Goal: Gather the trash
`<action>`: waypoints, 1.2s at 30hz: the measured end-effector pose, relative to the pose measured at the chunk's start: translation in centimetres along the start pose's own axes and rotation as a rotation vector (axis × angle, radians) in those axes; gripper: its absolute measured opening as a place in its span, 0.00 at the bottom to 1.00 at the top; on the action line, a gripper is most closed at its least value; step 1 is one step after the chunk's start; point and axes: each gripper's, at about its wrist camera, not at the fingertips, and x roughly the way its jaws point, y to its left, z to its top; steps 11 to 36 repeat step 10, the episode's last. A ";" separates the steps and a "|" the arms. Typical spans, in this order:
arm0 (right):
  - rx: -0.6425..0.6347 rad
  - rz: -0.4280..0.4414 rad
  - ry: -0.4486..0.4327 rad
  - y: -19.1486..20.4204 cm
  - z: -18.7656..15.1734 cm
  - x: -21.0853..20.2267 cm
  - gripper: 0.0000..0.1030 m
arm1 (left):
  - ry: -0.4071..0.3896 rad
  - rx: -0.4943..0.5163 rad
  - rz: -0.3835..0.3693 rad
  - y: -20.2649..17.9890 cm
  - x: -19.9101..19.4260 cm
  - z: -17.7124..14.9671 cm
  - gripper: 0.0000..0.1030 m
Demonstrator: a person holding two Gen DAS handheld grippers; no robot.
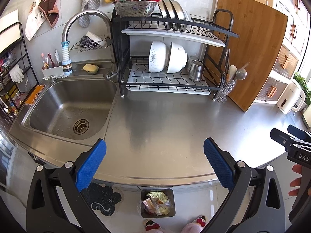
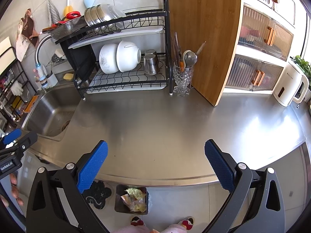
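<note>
1. In the left wrist view, the left gripper hung over the front edge of the stainless steel countertop, its blue pads spread wide with nothing between them.
2. Below that edge, on the floor, stood a small dark trash bin holding crumpled wrappers and yellowish scraps (the trash lay inside it, not on the counter).
3. The sink lay to the left, the two-tier dish rack behind it, and the right gripper showed at the right margin; I could not tell its jaws from here.
4. In the right wrist view, the right gripper was likewise spread wide and held nothing, above the same counter edge.
5. The trash bin sat on the floor just beside a black mat, with slippered feet nearby.
6. A bamboo cutting board leaned upright beside the rack.
</note>
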 end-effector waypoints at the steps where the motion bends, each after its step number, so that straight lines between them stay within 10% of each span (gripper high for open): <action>1: -0.001 0.001 0.000 0.0 0.0 0.0 0.97 | -0.001 0.003 0.008 -0.1 -0.1 -0.1 0.92; 36: -0.001 0.003 -0.004 0.0 0.0 -0.1 0.97 | 0.001 0.012 0.032 -0.2 -0.2 0.0 0.92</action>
